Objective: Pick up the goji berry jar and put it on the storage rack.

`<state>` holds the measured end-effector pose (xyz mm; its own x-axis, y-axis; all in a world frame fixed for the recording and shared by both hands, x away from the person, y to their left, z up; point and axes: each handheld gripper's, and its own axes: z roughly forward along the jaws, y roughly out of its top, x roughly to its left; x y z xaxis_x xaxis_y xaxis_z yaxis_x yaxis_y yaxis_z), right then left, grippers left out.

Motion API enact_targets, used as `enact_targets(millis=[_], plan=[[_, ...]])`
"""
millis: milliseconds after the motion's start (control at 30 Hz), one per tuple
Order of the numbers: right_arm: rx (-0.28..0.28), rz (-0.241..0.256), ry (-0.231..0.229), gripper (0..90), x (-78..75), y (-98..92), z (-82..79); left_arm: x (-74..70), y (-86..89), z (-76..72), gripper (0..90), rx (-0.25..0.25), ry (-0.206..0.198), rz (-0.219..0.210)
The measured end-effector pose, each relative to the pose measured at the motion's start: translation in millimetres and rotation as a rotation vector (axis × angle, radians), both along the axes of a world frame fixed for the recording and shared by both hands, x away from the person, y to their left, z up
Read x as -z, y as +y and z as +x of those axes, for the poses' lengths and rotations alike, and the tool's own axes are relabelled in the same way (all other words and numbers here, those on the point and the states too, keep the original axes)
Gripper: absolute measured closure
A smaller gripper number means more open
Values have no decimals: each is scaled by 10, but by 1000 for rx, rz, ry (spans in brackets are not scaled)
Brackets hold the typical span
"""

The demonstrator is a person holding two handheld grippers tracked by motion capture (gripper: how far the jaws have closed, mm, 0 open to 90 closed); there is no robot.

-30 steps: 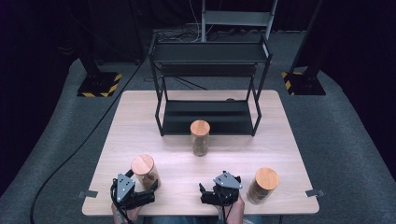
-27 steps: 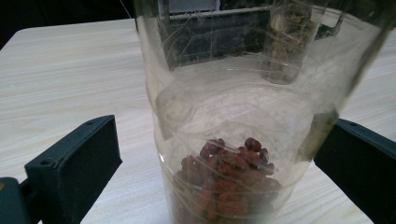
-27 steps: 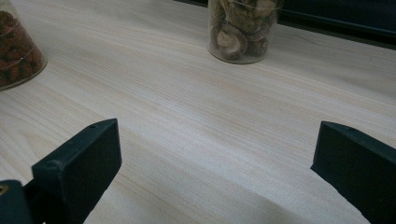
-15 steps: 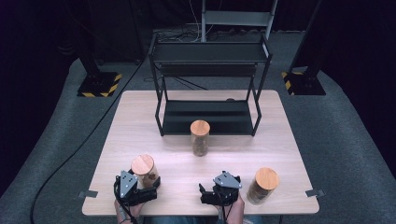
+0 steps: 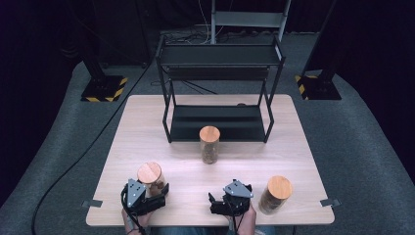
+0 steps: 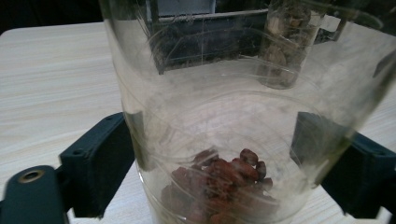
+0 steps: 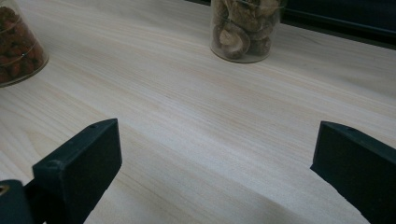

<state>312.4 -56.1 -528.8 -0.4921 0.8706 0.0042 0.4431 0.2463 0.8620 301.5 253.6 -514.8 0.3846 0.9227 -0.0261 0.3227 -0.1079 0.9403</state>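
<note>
Straddling the cork-lidded glass jar of red dried fruit [image 6: 219, 154] at the table's [image 5: 293, 147] seven o'clock, the left gripper [image 5: 155, 194] has jaws wide beside its walls, seemingly ready to clamp. At six o'clock the right gripper [image 5: 219, 203] waits gaping, empty.

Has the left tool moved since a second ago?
Yes. The left tool slid forward and rightward along the table's near edge, so its jaws now flank the left jar.
</note>
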Motion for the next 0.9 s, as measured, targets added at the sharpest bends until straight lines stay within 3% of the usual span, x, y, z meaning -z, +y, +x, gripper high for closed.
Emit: enact_targets(millis=[233, 900], plan=[[-3, -4, 1, 7, 1, 5, 2, 17, -22, 8, 234, -3, -9, -3], [-34, 2, 29, 13, 3, 2, 28, 21, -8, 25, 245, 9, -19, -6]])
